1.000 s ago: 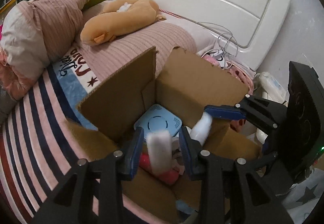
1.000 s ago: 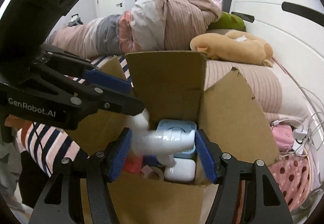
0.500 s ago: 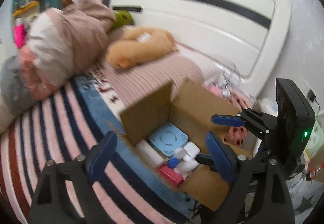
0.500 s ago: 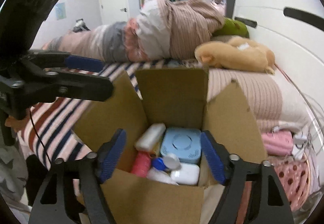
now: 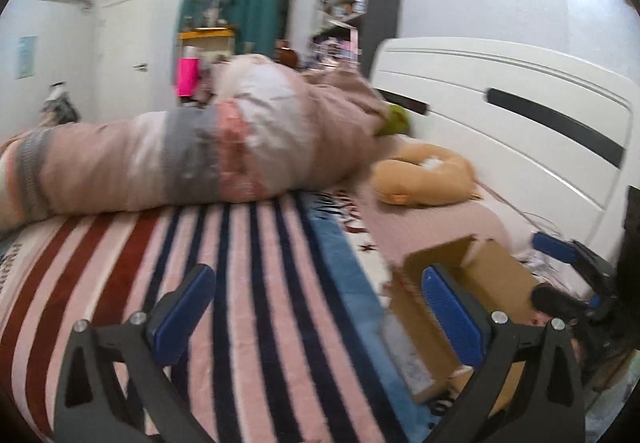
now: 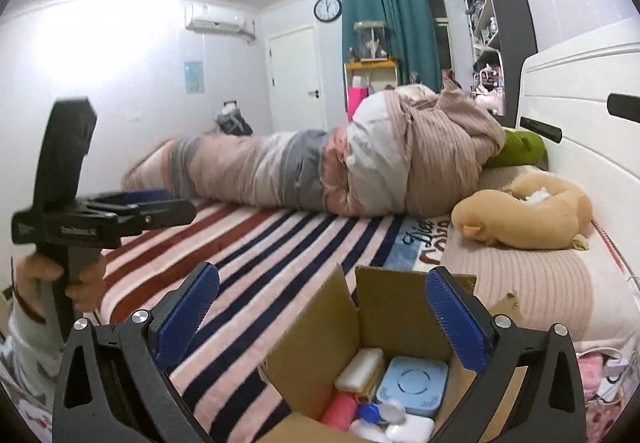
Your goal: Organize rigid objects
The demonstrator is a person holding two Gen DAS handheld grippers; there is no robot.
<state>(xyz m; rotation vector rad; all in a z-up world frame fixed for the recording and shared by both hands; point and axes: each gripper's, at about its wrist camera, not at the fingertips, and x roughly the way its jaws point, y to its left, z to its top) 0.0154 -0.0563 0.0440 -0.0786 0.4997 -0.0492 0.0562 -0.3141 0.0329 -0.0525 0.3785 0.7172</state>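
Both claws, left gripper (image 5: 316,311) & right gripper (image 6: 322,309), are held wide apart, nothing gripped. Open brown cardboard box (image 6: 396,307) w/ items is kept below the right gripper, likely since packing looks finished.

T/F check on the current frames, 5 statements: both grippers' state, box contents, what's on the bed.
1. The right gripper is open and holds nothing. True.
2. The left gripper is clamped on a white bottle. False: it is open and empty, over the striped blanket.
3. The cardboard box has its flaps open. True.
4. The box is empty. False: it holds a light blue square device, a pink item and white items.
5. A tan plush toy lies on the bed beside the white headboard. True.
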